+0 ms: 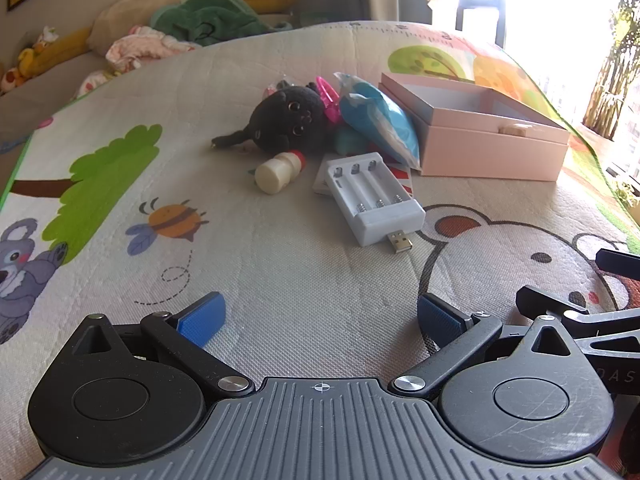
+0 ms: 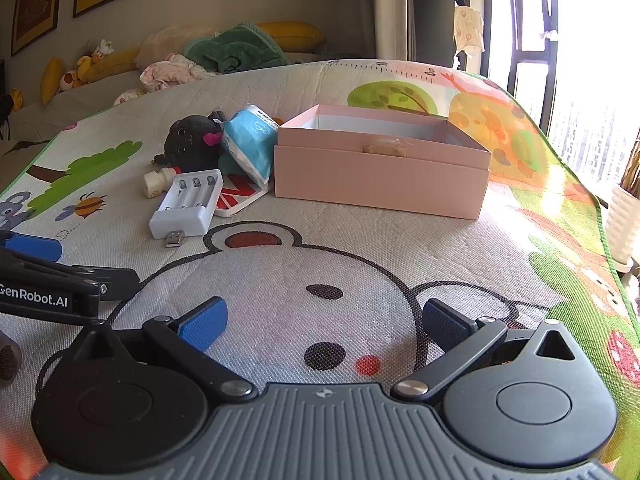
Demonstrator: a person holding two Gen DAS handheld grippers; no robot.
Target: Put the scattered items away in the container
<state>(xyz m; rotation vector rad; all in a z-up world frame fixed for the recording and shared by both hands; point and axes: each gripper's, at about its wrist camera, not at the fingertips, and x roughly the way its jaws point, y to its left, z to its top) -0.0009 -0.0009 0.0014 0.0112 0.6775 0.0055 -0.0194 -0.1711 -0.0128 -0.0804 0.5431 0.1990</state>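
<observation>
An open pink box (image 1: 492,148) (image 2: 380,180) stands on the play mat, with a small beige item (image 2: 386,147) inside. Left of it lies a pile: a white battery charger with a USB plug (image 1: 374,198) (image 2: 188,204), a small white bottle (image 1: 278,172) (image 2: 157,184), a black plush cat (image 1: 288,120) (image 2: 192,142), a blue tissue pack (image 1: 378,120) (image 2: 252,142), a pink clip (image 1: 328,96) and a red-white card (image 2: 236,196). My left gripper (image 1: 320,316) is open and empty, short of the charger. My right gripper (image 2: 324,322) is open and empty, short of the box.
The cartoon play mat (image 2: 320,280) covers the floor. A sofa with cushions, a green blanket (image 2: 236,50) and plush toys stands behind. A bright window is on the right, with a white plant pot (image 2: 624,224) beyond the mat's edge. The left gripper's body (image 2: 48,284) shows in the right wrist view.
</observation>
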